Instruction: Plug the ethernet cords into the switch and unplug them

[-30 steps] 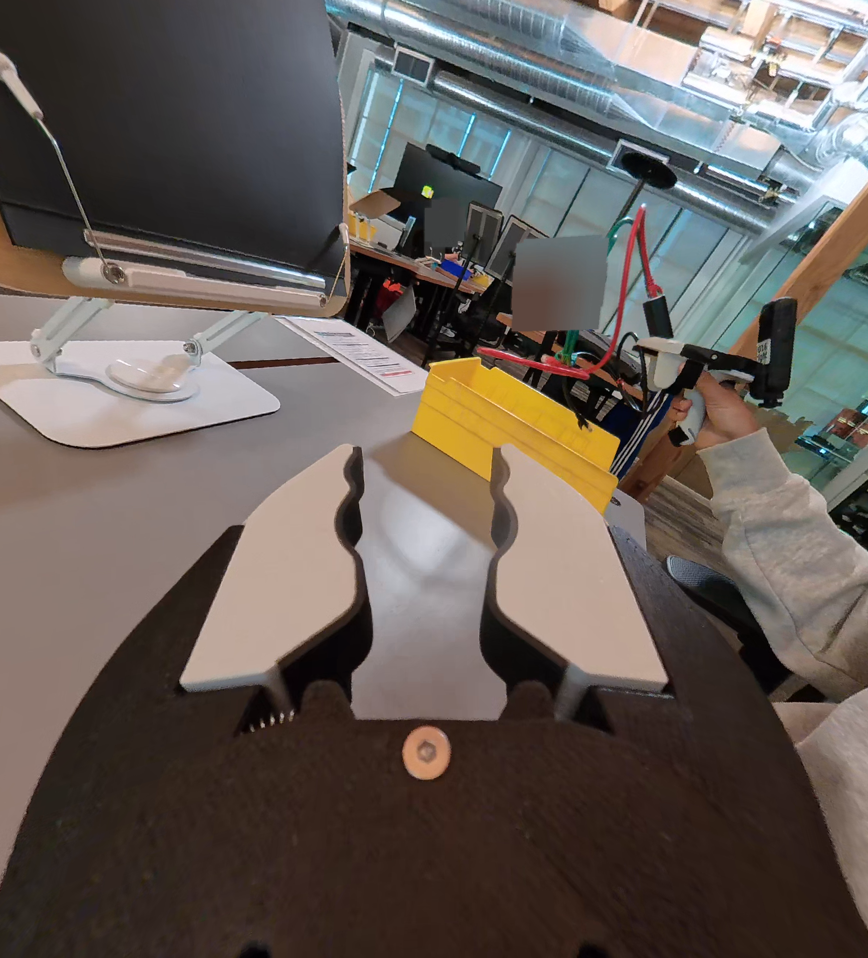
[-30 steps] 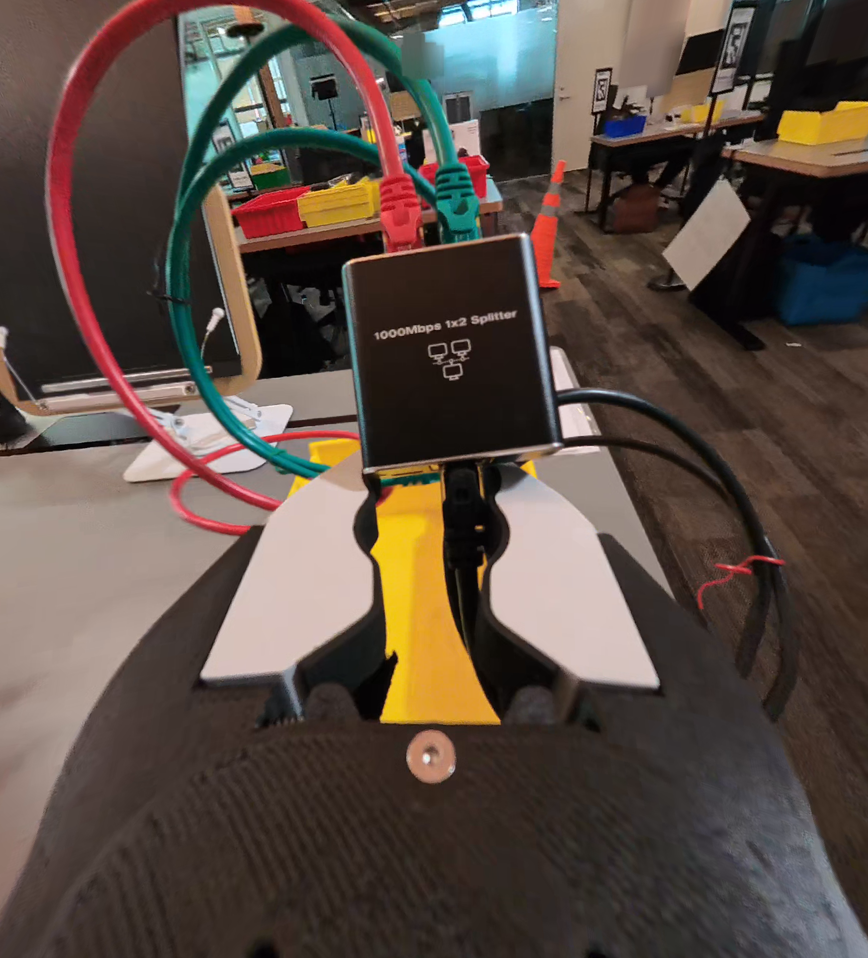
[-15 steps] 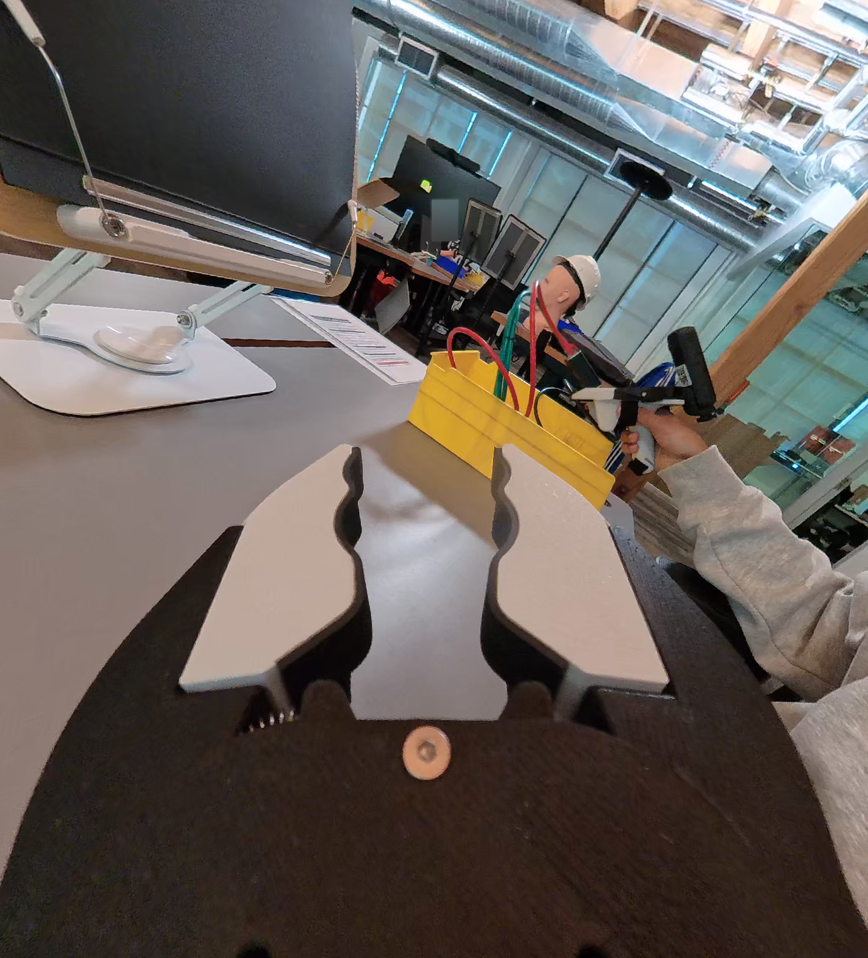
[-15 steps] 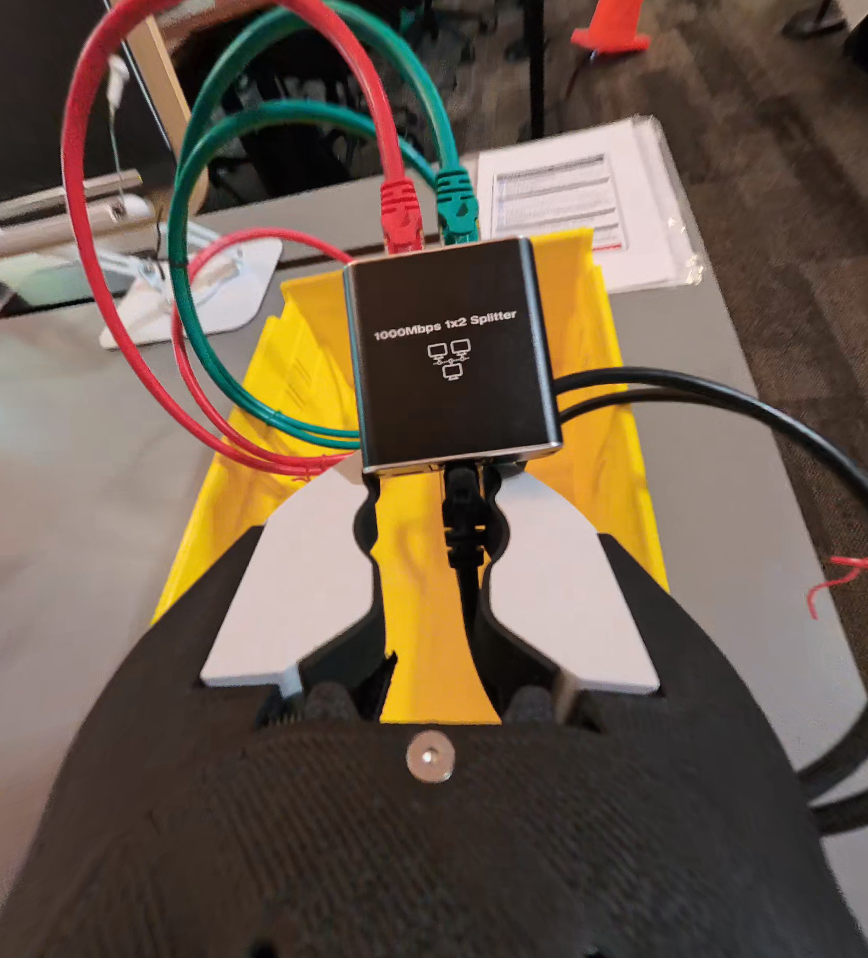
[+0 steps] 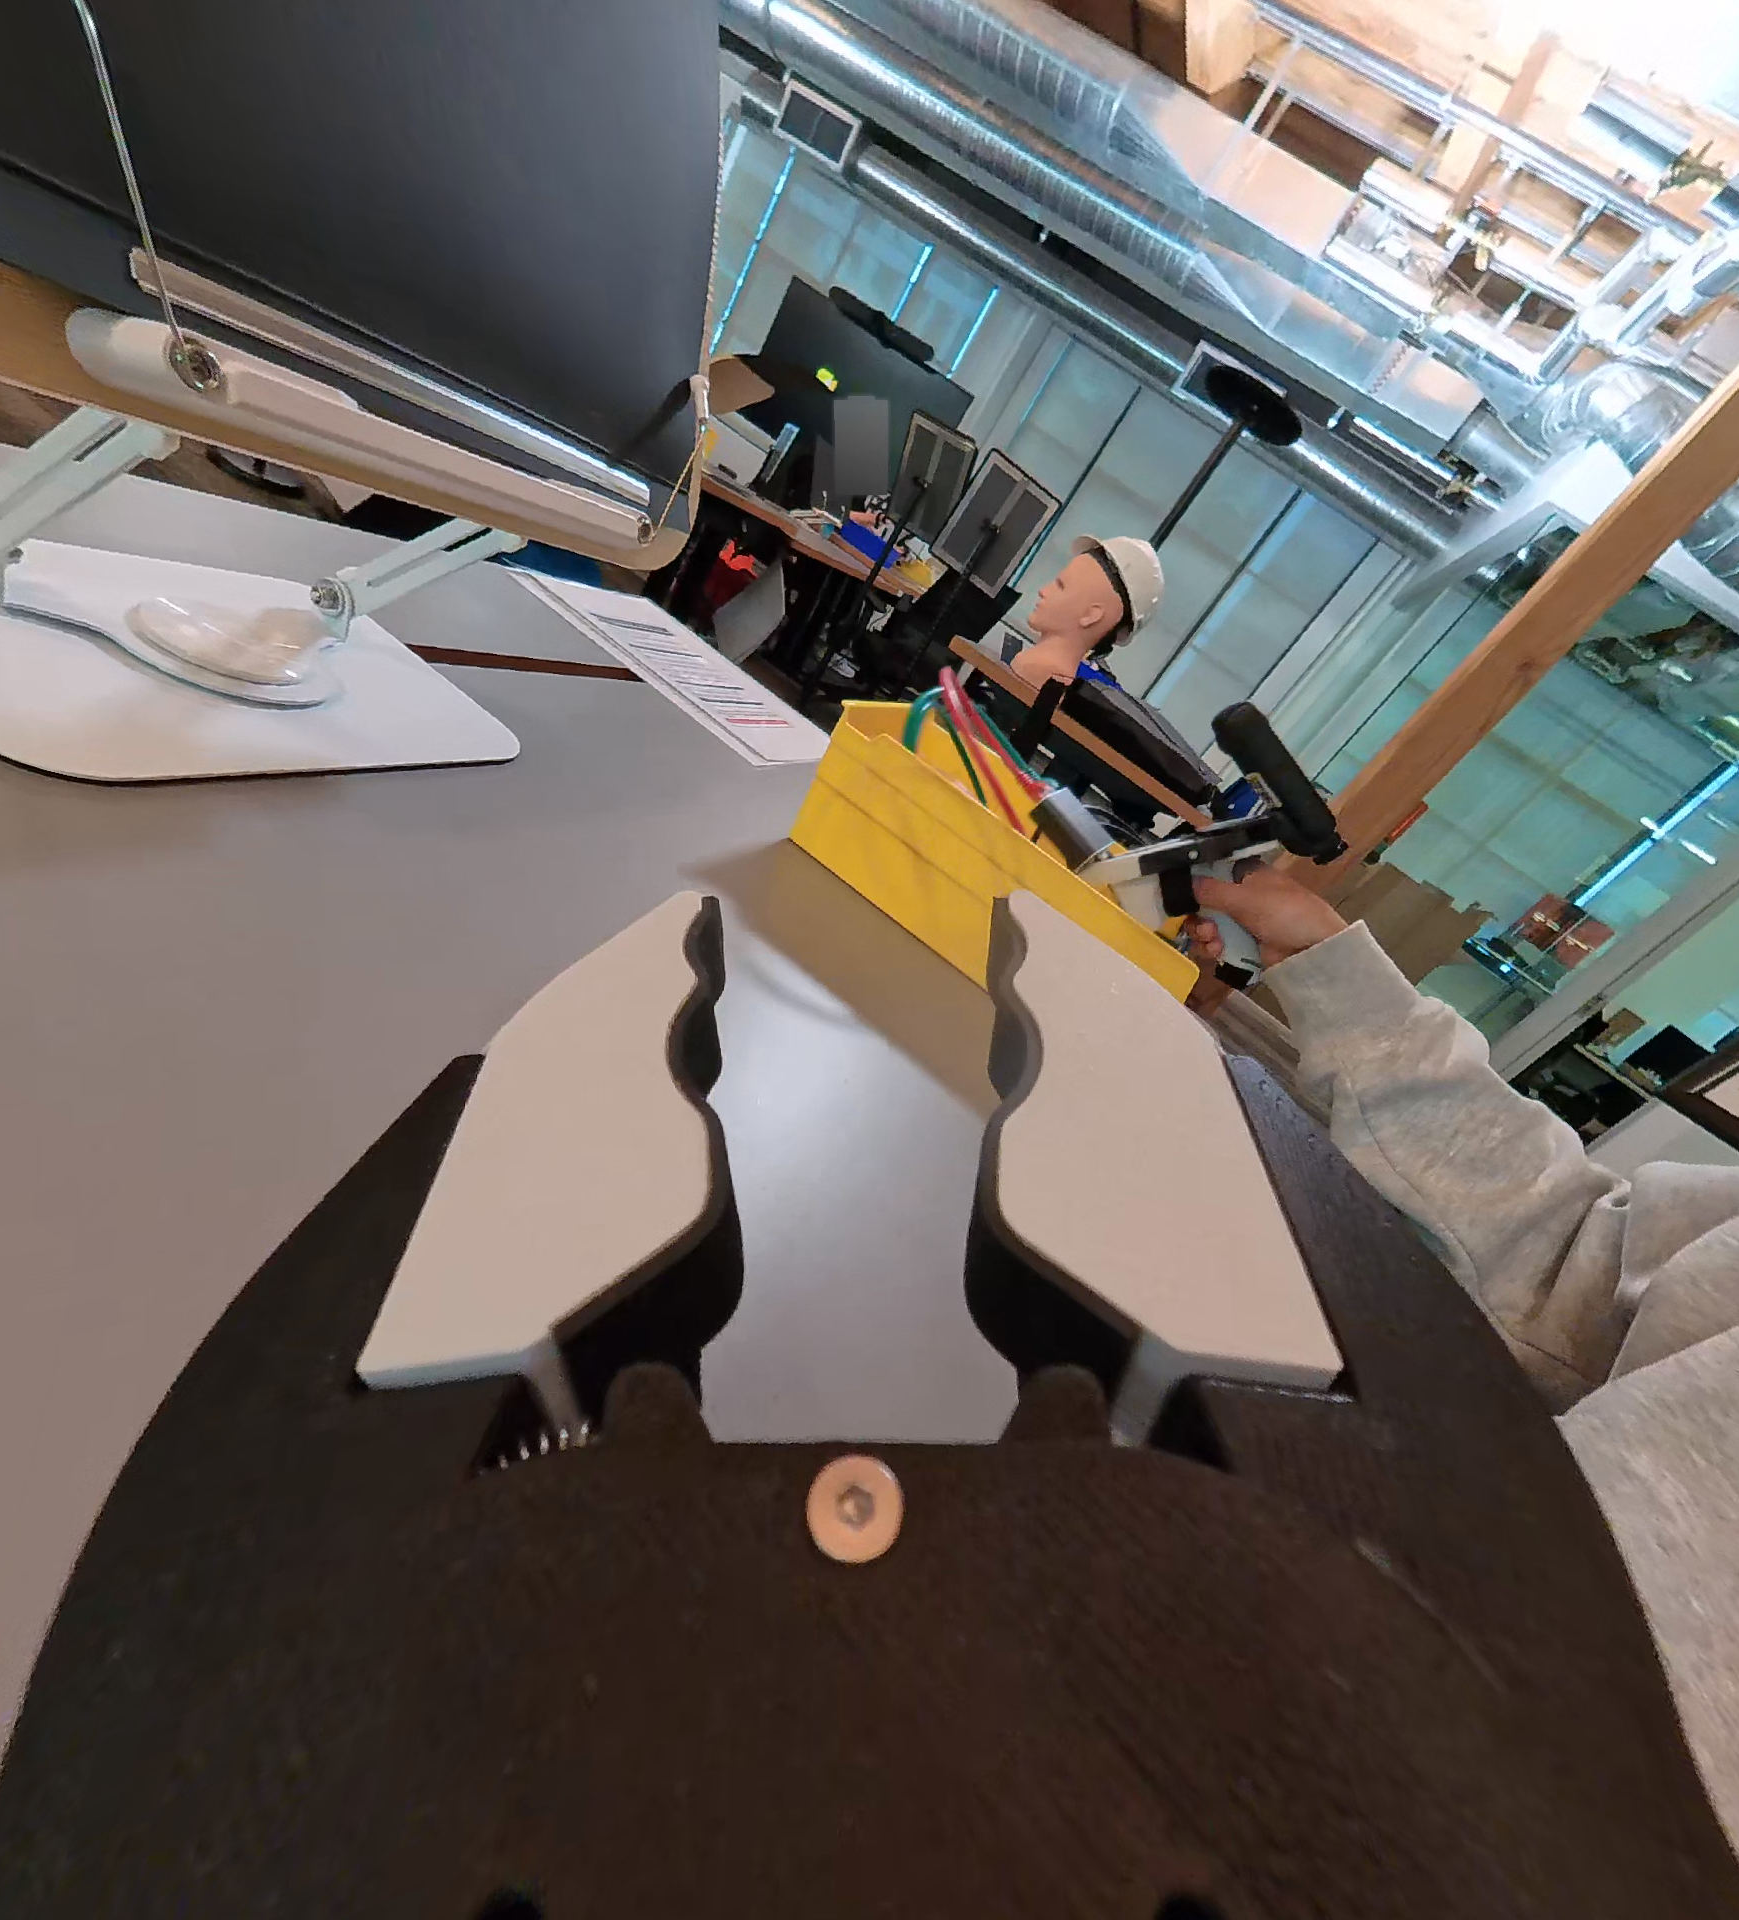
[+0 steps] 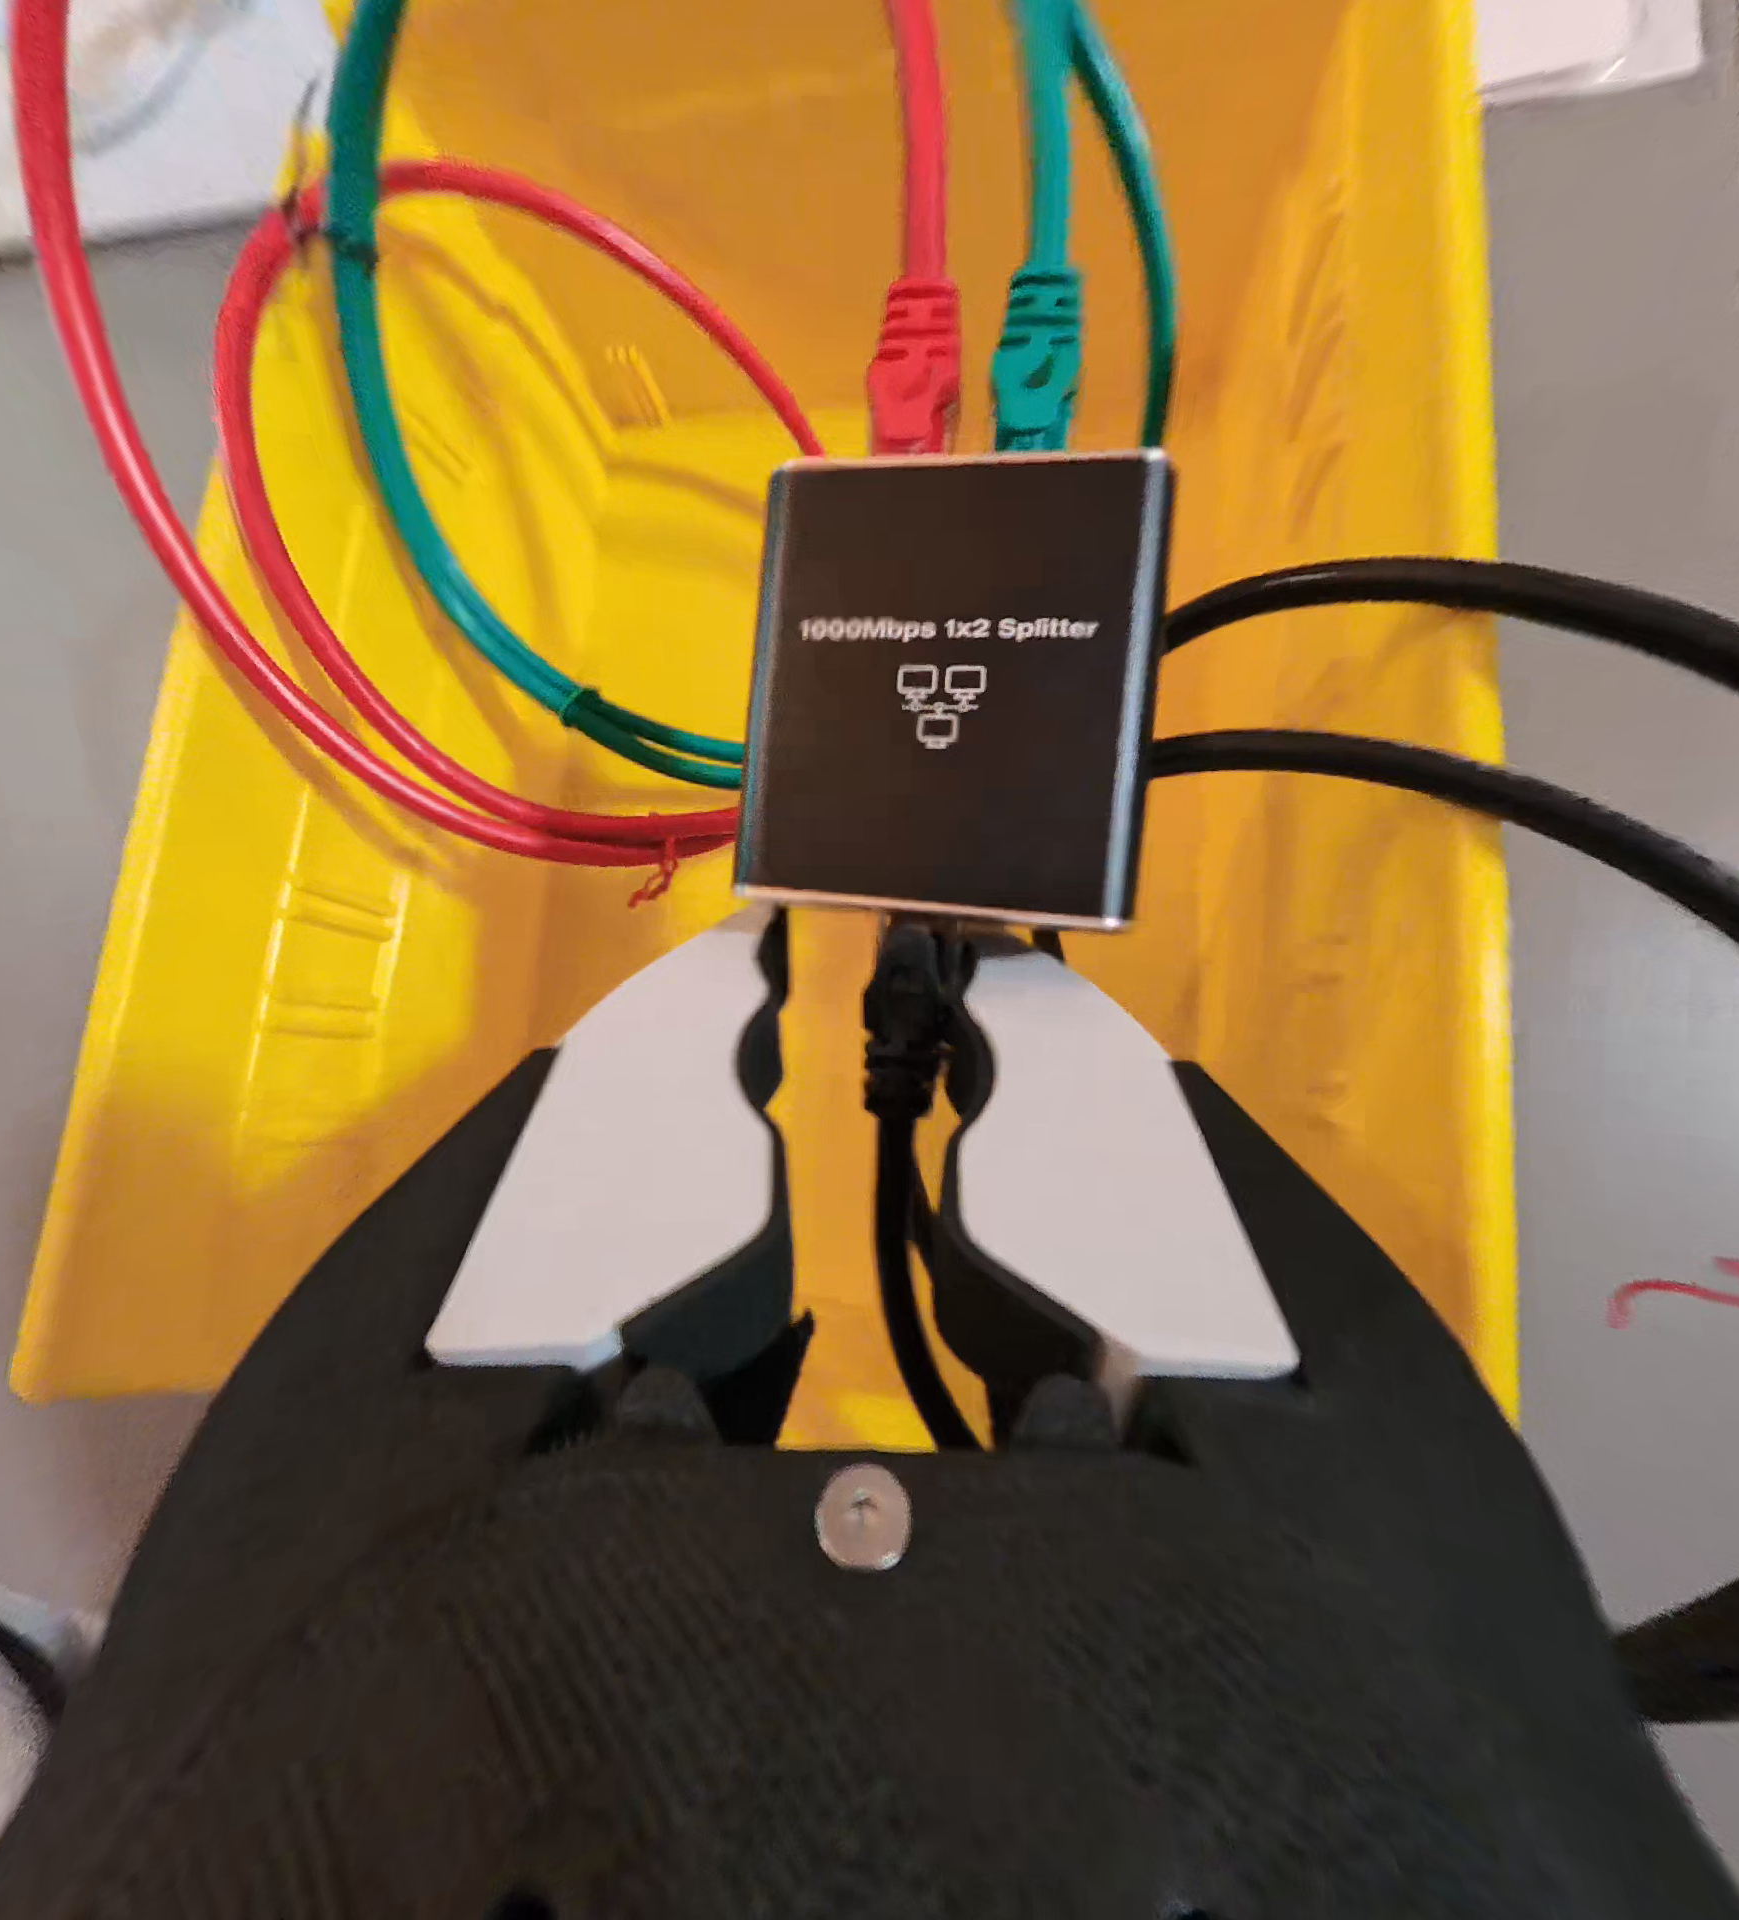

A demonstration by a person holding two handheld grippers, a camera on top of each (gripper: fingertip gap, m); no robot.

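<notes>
- The switch (image 6: 953, 686), a small black box, sits clamped by its near end in your right gripper (image 6: 870, 935), held over the yellow bin (image 6: 345, 935) on the table (image 5: 221, 987).
- The red cord (image 6: 912, 364) and green cord (image 6: 1036, 353) are both plugged into its far face; a black cord (image 6: 906, 1039) leaves the near face and runs back between the jaws.
- Your left gripper (image 5: 849, 914) hangs with jaws apart and nothing between them, low over bare table, well short of the bin.
- Risk: you grip only the edge of the switch, so pulling on a plug could twist it out of the jaws.
- Risk: the red and green loops drape into the bin and could snag on its wall.
- Risk: the black cord lies close against the right-hand finger (image 6: 1083, 1143); squeezing harder may pinch it.
</notes>
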